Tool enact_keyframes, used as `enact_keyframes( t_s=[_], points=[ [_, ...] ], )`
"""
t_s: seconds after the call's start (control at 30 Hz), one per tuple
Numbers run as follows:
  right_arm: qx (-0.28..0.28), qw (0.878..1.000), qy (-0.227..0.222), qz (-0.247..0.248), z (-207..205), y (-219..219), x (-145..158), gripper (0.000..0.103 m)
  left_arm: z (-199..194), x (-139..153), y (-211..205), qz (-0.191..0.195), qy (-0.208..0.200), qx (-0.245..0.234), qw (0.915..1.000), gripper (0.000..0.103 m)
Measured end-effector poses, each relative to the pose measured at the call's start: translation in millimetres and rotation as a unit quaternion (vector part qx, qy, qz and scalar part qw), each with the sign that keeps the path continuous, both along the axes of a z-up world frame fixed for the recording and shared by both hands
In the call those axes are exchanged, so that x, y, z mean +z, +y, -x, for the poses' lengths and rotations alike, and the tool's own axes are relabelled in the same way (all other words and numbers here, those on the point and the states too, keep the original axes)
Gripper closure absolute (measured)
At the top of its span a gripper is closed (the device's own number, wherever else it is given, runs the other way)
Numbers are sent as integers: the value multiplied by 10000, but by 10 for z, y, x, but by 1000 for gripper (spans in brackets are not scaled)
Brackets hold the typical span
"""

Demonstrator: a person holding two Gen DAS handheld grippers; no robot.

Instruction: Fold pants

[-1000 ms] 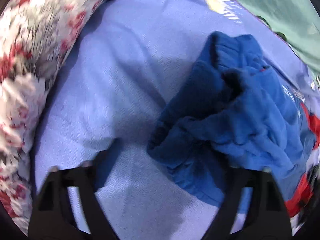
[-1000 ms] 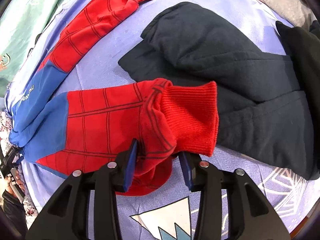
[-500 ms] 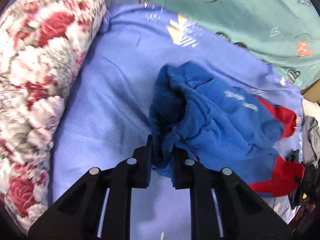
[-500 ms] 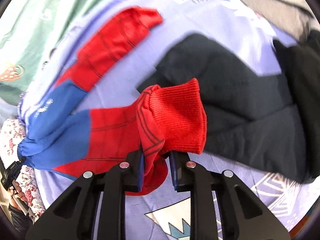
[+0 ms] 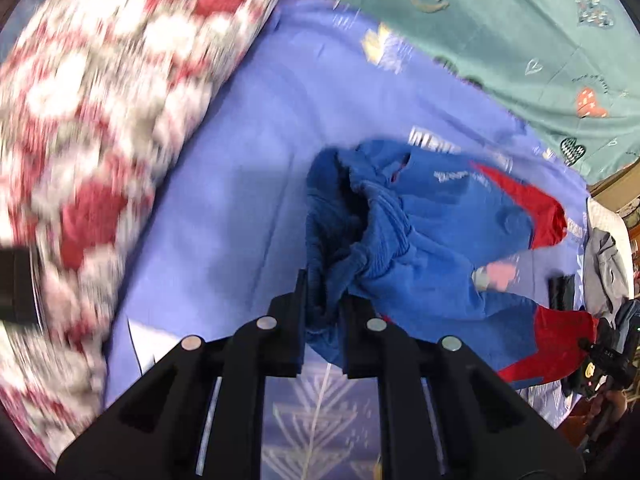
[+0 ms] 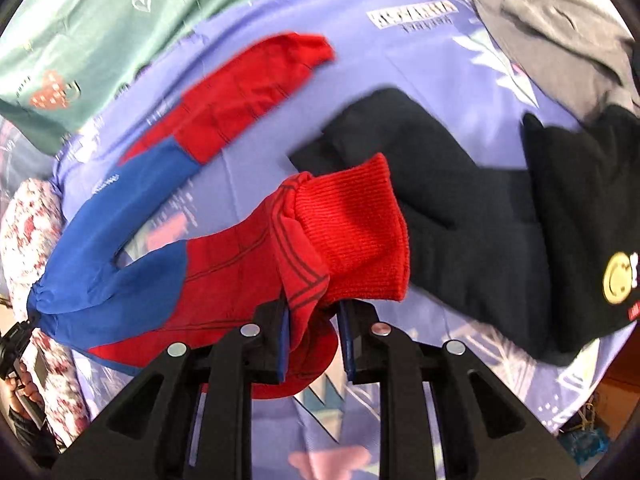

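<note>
The pants are blue at the top and red on the legs, with dark web lines. In the left wrist view my left gripper (image 5: 323, 312) is shut on the bunched blue waistband (image 5: 360, 232), lifted off the bed. In the right wrist view my right gripper (image 6: 313, 320) is shut on the near leg just behind its red ribbed cuff (image 6: 352, 232). That leg hangs stretched between the two grippers. The other leg (image 6: 240, 92) trails over the lilac sheet (image 6: 420, 52), its cuff at the far end.
A floral red-and-white quilt roll (image 5: 100, 120) lies along the left. A teal blanket (image 5: 520, 32) covers the far side. Black folded clothes (image 6: 480, 208) and a grey garment (image 6: 552, 28) lie to the right of the held cuff.
Both grippers closed on the pants, the left on the waistband and the right on the cuff, then lifted them. The pants now hang stretched above the sheet.
</note>
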State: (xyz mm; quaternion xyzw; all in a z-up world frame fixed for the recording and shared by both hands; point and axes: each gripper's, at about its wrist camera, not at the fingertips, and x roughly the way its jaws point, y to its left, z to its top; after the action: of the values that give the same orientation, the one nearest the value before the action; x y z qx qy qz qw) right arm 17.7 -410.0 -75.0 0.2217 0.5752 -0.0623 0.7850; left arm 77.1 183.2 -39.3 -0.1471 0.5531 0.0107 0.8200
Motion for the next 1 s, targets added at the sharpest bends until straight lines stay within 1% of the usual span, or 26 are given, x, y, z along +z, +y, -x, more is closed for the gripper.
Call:
enact_keyframes(
  t_s=[0.1, 0.17, 0.2, 0.23, 0.27, 0.3, 0.33, 0.37, 0.43, 0.47, 0.5, 0.57, 0.67, 0.73, 0.8, 0.83, 0.87, 0.9, 0.93, 0.97, 1.0],
  points=[
    [143, 9994, 282, 117, 127, -3, -183, 82, 172, -277, -36, -30, 301, 31, 9995, 91],
    [182, 9983, 498, 260, 191, -7, -365, 82, 235, -470, -84, -100, 465, 57, 9989, 90],
    [229, 9971, 627, 356, 208, -11, -473, 80, 251, -587, -117, -179, 594, 83, 9980, 89],
    [258, 9954, 780, 503, 220, -11, -570, 77, 256, -657, -138, -203, 671, 82, 9975, 85],
    [221, 9934, 919, 656, 233, -17, -636, 72, 256, -713, -154, -265, 744, 90, 9968, 81],
    [144, 9913, 1044, 788, 238, -34, -674, 59, 258, -752, -156, -390, 826, 136, 9957, 64],
    [70, 9897, 1090, 930, 234, -49, -665, 52, 258, -759, -145, -443, 851, 155, 9953, 53],
    [62, 9891, 1027, 1053, 223, -45, -619, 51, 268, -736, -118, -454, 813, 165, 9955, 51],
    [192, 9881, 770, 1320, 178, 11, -476, 48, 269, -681, -61, -452, 778, 196, 9957, 37],
    [292, 9875, 552, 1448, 155, 64, -382, 47, 268, -651, -25, -462, 752, 239, 9958, 35],
    [398, 9868, 356, 1528, 124, 129, -306, 47, 261, -614, 25, -465, 698, 316, 9960, 34],
    [519, 9865, 171, 1542, 87, 243, -245, 47, 219, -542, 94, -429, 629, 433, 9962, 34],
    [707, 9885, 10, 1336, 54, 434, -288, 47, 109, -478, 98, -386, 478, 487, 9969, 34],
    [826, 9897, 123, 1165, 52, 543, -380, 47, 11, -477, 43, -384, 439, 444, 9973, 34],
    [916, 9921, 348, 788, 53, 626, -569, 47, -128, -480, -33, -328, 367, 329, 9982, 34],
    [953, 9918, 489, 695, 36, 650, -656, 47, -239, -489, -81, -265, 355, 203, 9988, 34],
    [1085, 9881, 876, 644, 22, 676, -826, 47, -316, -509, -110, -215, 375, 119, 9990, 34],
    [1199, 9848, 1022, 736, 19, 701, -903, 46, -439, -526, -137, -158, 410, 51, 9990, 34],
    [1271, 9836, 933, 874, 9, 733, -879, 45, -511, -537, -150, -105, 414, 25, 9991, 34],
    [1292, 9828, 1001, 858, -21, 750, -869, 45, -606, -547, -159, -30, 417, -12, 9991, 34],
    [1235, 9857, 938, 656, -41, 738, -835, 45, -730, -564, -171, 17, 450, -44, 9990, 34]
  ],
)
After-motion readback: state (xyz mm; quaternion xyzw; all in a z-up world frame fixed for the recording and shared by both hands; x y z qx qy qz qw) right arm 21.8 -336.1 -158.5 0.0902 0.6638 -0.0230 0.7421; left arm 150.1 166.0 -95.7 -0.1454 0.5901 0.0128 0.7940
